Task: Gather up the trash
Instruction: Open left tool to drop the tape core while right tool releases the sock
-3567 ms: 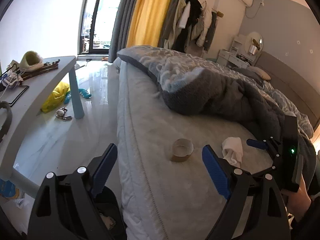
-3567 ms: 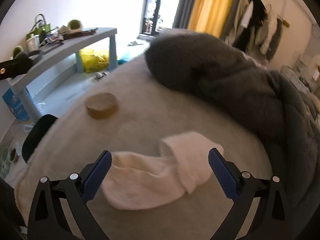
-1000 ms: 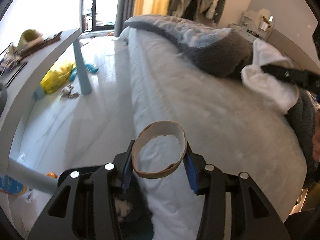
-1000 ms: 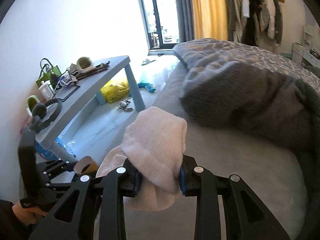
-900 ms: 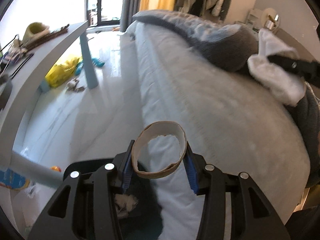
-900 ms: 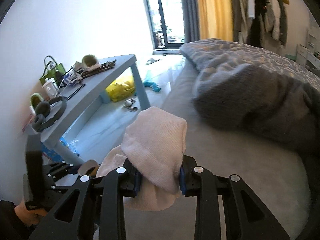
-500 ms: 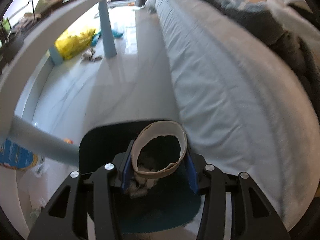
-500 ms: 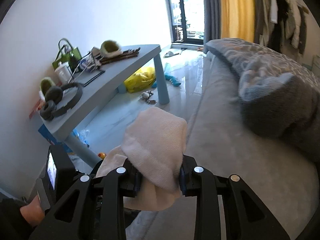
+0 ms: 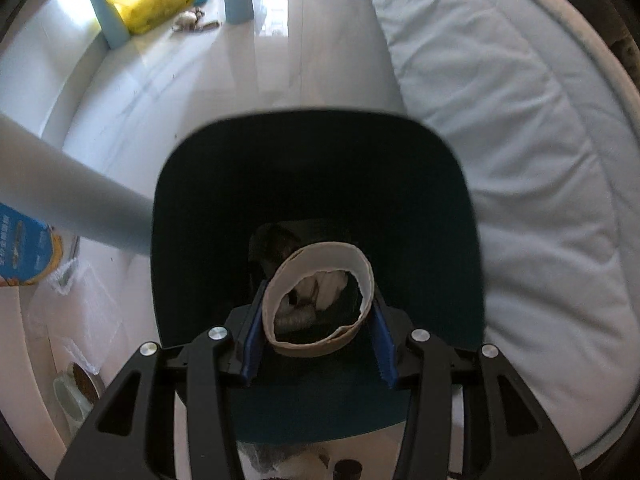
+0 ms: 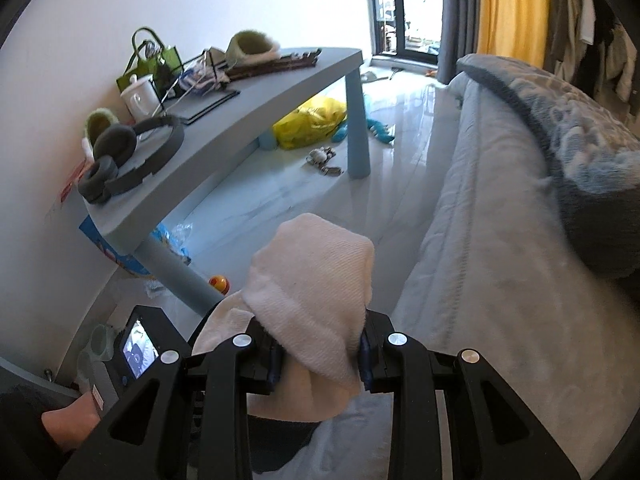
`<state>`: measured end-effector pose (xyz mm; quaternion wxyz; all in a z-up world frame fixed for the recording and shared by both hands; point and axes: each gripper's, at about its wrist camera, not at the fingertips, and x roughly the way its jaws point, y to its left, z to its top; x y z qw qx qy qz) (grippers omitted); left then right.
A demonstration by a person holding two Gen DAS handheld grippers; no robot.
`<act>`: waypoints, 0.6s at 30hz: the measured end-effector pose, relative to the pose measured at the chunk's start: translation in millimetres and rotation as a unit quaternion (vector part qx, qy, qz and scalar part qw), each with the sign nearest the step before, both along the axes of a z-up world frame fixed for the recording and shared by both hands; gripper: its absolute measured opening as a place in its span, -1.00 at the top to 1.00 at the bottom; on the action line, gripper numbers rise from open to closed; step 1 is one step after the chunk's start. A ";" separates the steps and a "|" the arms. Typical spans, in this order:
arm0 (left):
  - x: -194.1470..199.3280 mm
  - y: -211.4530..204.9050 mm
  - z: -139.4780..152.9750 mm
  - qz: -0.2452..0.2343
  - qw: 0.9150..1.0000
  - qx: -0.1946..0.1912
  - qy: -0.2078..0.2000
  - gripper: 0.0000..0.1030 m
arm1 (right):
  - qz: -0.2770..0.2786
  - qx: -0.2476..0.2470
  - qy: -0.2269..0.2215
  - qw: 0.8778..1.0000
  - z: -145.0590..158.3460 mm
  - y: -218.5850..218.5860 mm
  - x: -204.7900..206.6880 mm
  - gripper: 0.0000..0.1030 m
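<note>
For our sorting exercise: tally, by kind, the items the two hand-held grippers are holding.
Brown cardboard tape ring: 1
White knitted cloth: 1
Total: 2

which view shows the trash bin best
The left wrist view: it looks straight down into the dark trash bin, with the cardboard ring above its opening. The right wrist view shows almost nothing of it, hidden behind the white cloth.
</note>
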<state>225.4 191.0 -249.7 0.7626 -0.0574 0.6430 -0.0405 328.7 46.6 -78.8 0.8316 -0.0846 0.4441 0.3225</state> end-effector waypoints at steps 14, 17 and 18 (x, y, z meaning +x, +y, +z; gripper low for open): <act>-13.3 27.9 2.0 0.010 1.000 -0.004 0.000 -0.42 | 0.032 -0.080 0.049 0.995 -59.0 51.3 -3.7 0.42; -12.3 36.0 9.5 0.014 1.000 0.001 -0.013 -0.40 | 0.048 -0.098 0.061 0.992 -72.1 63.9 -7.7 0.42; -13.1 39.5 13.1 0.016 1.000 0.003 -0.021 -0.37 | 0.053 -0.106 0.065 0.991 -78.1 69.1 -9.3 0.42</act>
